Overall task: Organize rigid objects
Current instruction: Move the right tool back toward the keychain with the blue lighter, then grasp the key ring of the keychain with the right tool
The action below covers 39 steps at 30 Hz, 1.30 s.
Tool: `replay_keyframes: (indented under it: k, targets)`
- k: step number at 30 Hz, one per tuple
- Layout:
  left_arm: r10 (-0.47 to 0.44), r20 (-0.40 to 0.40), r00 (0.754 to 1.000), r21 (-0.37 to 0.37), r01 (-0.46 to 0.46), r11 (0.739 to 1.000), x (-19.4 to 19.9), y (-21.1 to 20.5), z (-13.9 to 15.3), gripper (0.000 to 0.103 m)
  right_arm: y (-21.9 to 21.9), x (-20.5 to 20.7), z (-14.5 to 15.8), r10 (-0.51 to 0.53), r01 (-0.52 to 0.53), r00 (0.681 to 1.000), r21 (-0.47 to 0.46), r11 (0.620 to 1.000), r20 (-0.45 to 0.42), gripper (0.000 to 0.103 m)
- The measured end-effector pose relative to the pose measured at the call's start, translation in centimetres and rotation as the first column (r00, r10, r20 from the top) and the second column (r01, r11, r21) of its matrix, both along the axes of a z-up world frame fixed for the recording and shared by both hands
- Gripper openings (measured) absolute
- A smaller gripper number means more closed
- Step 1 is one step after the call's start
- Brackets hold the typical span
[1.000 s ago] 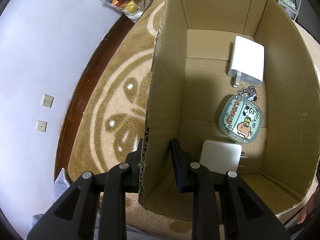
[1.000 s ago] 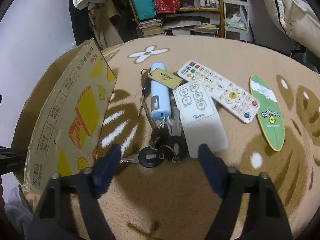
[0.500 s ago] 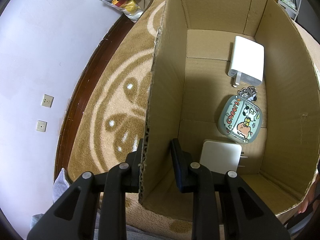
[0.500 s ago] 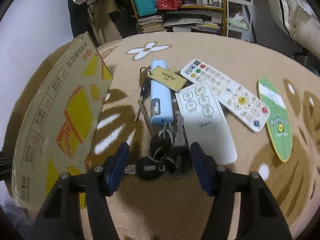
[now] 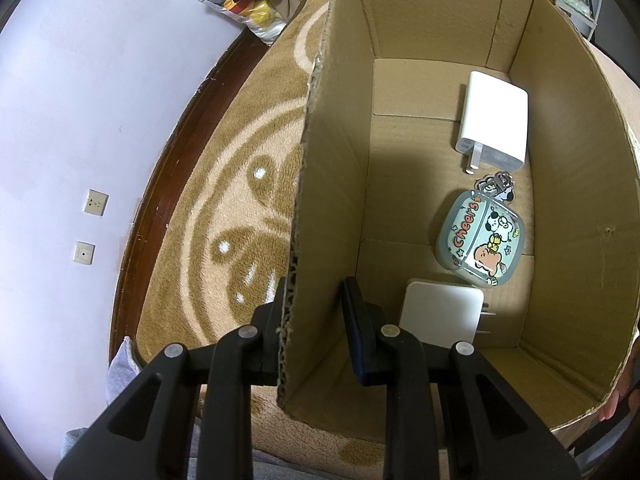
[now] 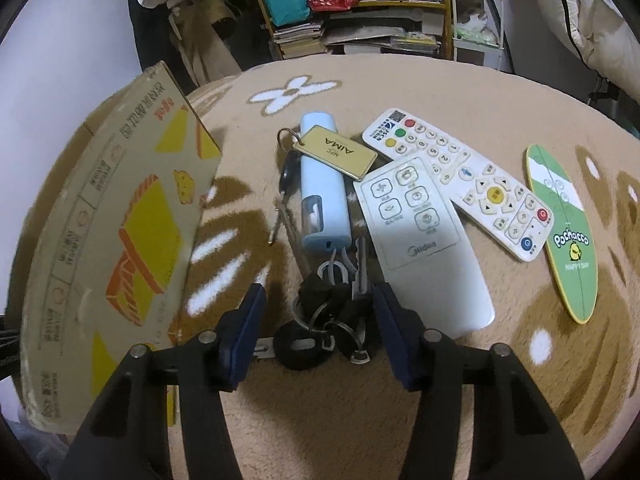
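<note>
- Right gripper (image 6: 319,322) spread wide, straddling black key bunch (image 6: 326,320) on the rug (image 6: 400,420), near cardboard box (image 6: 108,248).
- Left gripper (image 5: 316,320) clamped on the box's near wall.
- Keys black-headed, ringed, tangled.

A black-headed key bunch (image 6: 320,328) lies flat at 6 o'clock of the pile. A pale-blue cylinder (image 6: 324,188) carries a gold AIMA tag (image 6: 336,152); two white remotes (image 6: 424,236) (image 6: 460,180) and a green Pochacco board (image 6: 564,232) lie toward 3 o'clock. The open cardboard box (image 5: 336,168) holds two white chargers (image 5: 494,120) (image 5: 440,312) and a cartoon case (image 5: 480,240).
</note>
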<state>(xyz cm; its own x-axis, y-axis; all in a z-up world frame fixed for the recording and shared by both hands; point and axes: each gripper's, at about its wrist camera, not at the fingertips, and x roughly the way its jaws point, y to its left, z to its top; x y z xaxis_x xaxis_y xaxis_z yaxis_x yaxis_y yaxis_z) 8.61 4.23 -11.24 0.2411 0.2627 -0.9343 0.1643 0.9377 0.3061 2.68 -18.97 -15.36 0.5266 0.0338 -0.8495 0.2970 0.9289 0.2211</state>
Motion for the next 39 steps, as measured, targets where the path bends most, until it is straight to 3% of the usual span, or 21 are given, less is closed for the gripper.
replay_keyframes:
  k: [5, 13, 19, 24, 29, 39]
  targets:
    - [0.0, -0.002, 1.0, -0.001, 0.0, 1.0, 0.0, 0.0, 0.0, 0.024, -0.6, 0.8, -0.8, -0.029, 0.029, 0.999, 0.039, 0.999, -0.018, 0.06]
    - [0.005, -0.003, 1.0, -0.004, -0.005, 1.0, 0.3, 0.1, -0.2, 0.024, 0.1, 0.6, -1.0, -0.001, 0.002, 1.0, 0.022, 1.0, -0.031, 0.06]
    - [0.004, 0.0, 1.0, -0.006, -0.004, 1.0, 0.3, 0.3, 0.0, 0.024, -0.3, -0.5, -0.8, -0.018, 0.02, 1.0, 0.093, 0.995, -0.022, 0.059]
    - [0.004, 0.0, 1.0, -0.008, -0.004, 1.0, 0.3, 0.3, 0.0, 0.024, -0.3, -0.8, -1.0, -0.019, 0.022, 0.999, 0.085, 0.996, -0.034, 0.048]
    - [0.001, 0.003, 1.0, -0.004, -0.001, 1.0, 0.1, 0.2, -0.1, 0.024, -1.6, -0.9, -1.3, -0.047, 0.051, 0.998, 0.148, 0.988, -0.031, 0.046]
    - [-0.001, 0.004, 1.0, -0.008, 0.001, 1.0, 0.1, 0.2, 0.2, 0.023, -0.6, -1.6, -0.8, -0.022, 0.022, 1.0, 0.123, 0.992, -0.005, 0.032]
